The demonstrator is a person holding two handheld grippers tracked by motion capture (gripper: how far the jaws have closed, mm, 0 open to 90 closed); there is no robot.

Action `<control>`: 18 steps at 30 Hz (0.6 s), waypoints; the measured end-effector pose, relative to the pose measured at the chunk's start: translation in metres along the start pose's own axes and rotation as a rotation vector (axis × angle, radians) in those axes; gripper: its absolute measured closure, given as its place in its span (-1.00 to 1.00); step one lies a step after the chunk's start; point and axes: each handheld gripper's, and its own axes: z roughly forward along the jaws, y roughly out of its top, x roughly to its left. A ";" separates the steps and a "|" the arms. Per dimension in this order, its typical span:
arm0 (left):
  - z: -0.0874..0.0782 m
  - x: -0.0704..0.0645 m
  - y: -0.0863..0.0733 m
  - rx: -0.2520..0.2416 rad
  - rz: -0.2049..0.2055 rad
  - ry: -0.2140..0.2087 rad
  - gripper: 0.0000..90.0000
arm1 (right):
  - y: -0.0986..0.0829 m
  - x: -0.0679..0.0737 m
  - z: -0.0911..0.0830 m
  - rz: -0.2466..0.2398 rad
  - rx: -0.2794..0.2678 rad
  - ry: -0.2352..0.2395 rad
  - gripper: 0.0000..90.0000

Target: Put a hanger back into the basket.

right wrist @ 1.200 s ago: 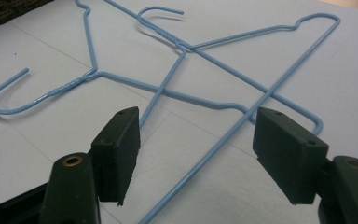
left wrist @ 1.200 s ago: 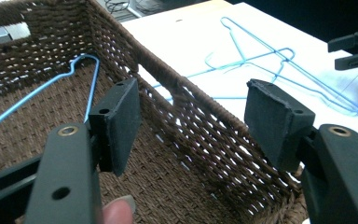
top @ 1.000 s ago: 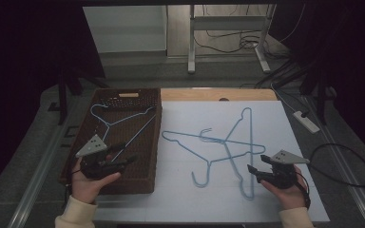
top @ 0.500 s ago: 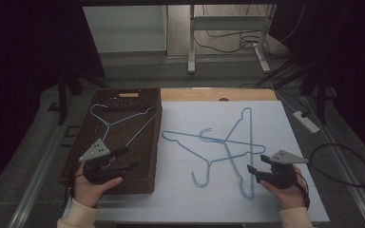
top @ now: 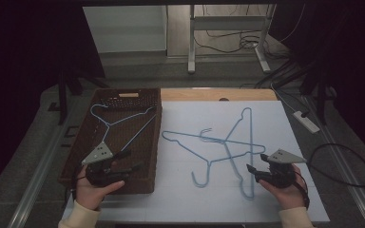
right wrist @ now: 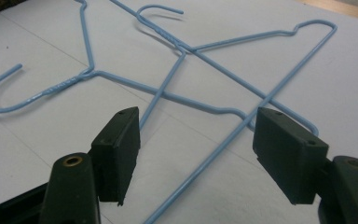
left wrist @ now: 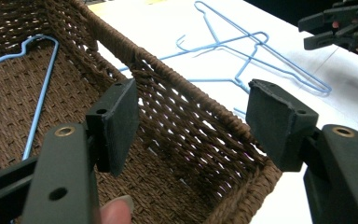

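Blue wire hangers [top: 228, 147] are lying crossed on the white sheet near the middle of the surface [top: 180, 199], two of them, their bars overlapping and one hook pointing toward the near edge. The right gripper [top: 253, 172] is hovering just beside their near ends, toward the near right corner, its fingers [right wrist: 116, 149] spread with one long bar running between them and nothing pinched. A third hanger [top: 119, 124] is lying inside the wicker basket [top: 73, 161] along the left edge of the surface. The left gripper [top: 132, 161] is hanging over the basket's near end, fingers [left wrist: 114, 123] spread too and holding nothing.

The likely trouble, as I judge it, is the tangle: because the two hangers are crossing each other, lifting one by its bar could be dragging the other along or flicking it off the sheet. The wire is thin and lying flat, so the fingers may be closing on the sheet instead and slipping off. A hook could also be catching on the basket's woven rim during the carry across.
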 end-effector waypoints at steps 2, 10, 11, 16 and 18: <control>-0.001 -0.001 -0.001 0.002 0.001 0.001 -0.23 | 0.002 0.001 -0.001 -0.009 0.004 -0.005 -0.27; -0.006 -0.001 -0.001 -0.013 0.005 -0.002 -0.20 | 0.009 0.003 -0.007 -0.040 0.058 0.003 0.03; -0.006 -0.001 -0.002 -0.024 -0.001 -0.010 -0.19 | 0.010 0.004 -0.006 -0.042 0.068 0.023 0.10; -0.005 0.000 -0.003 -0.016 -0.006 -0.015 -0.20 | 0.014 0.008 -0.001 -0.062 0.204 0.087 0.67; -0.004 0.001 -0.003 -0.012 -0.005 -0.014 -0.20 | 0.015 0.012 0.004 -0.096 0.284 0.101 0.88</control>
